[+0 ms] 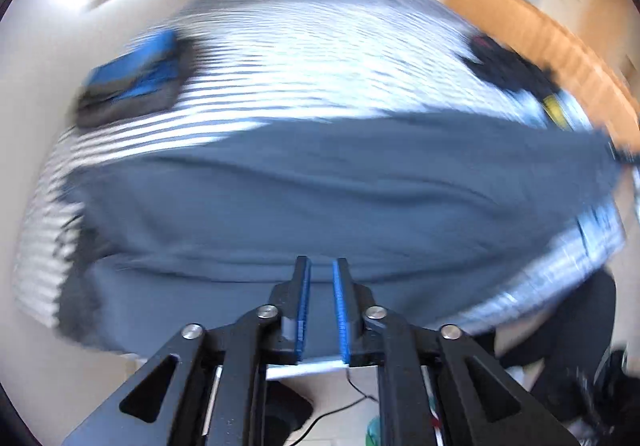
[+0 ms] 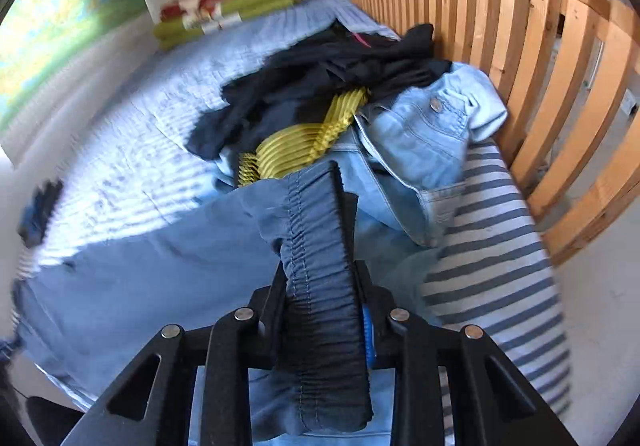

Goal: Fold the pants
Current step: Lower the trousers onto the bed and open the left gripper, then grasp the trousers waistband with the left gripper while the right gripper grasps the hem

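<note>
A: Where are your pants [image 1: 340, 186]?
B: Spread on the bed [image 1: 280, 58] ahead of your left hand-held gripper [image 1: 321, 266], which is slightly spread, empty. Your right hand-held gripper [image 2: 320, 246] pinches the waistband [image 2: 320, 306].
A: Next?
B: Probably grab the far end, fold over. One pair, two hand-held grippers.

Pants [image 2: 320, 286]: matt blue-grey woven cloth, gathered elastic waistband between the right hand-held gripper [image 2: 320, 274] fingers. Hand-held grippers: matt black plastic, bright metal pivot pins, ribbed blue pads. Ahead: faded denim jeans [image 2: 420, 150], metal button; glossy yellow plastic hangers [image 2: 296, 150]. Right: bare wooden slats [image 2: 520, 46]. Bed cover [image 2: 492, 274]: striped cloth.
</note>
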### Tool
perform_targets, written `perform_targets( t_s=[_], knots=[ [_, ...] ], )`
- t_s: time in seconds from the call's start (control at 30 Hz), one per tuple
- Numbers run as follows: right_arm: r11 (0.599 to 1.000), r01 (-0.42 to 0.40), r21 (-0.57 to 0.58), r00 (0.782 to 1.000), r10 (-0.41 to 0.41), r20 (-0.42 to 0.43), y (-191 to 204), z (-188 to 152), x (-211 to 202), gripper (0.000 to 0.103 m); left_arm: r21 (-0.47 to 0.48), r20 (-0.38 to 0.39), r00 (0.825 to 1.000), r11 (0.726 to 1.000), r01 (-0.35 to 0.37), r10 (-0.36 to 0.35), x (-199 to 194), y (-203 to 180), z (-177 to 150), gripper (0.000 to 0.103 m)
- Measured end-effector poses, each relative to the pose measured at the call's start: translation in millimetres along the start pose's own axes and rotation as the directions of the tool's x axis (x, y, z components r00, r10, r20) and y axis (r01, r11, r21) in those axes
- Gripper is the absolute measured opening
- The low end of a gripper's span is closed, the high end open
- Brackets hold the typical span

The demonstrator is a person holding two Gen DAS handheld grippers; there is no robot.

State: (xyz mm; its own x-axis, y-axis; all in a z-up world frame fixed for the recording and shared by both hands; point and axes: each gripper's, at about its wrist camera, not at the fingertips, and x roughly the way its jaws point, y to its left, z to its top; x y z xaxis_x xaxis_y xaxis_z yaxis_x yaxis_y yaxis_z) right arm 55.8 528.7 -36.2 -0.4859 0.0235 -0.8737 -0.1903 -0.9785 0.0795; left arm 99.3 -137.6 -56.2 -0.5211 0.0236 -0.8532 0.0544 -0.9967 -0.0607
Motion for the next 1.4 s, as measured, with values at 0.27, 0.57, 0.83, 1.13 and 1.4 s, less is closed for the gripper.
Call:
perform_targets(
  t_s=[0.27, 0.57, 0.83, 1.13, 1.4],
  knots=[
    [0.992, 0.021, -0.127, 0.997, -0.012, 0.072, 62, 7, -45, 0.035, -0.330, 0.045, 0.985, 0.934, -0.140, 0.164, -24, 172, 37, 0.054],
    [0.648, -0.351, -0.676, 0.933, 0.306, -0.192, 336, -90, -36, 0.043, -0.522, -0.059, 0.994, 0.846, -0.113, 0.096, 43, 250, 63, 0.069],
    [0.337, -0.381, -0.861, 0.915, 0.273, -0.298, 480, -171, 9, 0.046, -0.565, -0.080, 0.995, 0.821, -0.087, 0.051, 73, 270, 55, 0.041],
    [0.374, -0.430, -0.822, 0.901, 0.233, -0.365, 489, -164, 44, 0.024, -0.559, -0.033, 0.998, 0.827, -0.058, 0.048, 58, 274, 55, 0.026],
    [0.399, -0.232, -0.887, 0.951, 0.283, -0.122, 481, -142, -3, 0.001, -0.526, 0.084, 0.995, 0.851, 0.005, 0.047, -5, 262, 65, 0.025]
  ],
)
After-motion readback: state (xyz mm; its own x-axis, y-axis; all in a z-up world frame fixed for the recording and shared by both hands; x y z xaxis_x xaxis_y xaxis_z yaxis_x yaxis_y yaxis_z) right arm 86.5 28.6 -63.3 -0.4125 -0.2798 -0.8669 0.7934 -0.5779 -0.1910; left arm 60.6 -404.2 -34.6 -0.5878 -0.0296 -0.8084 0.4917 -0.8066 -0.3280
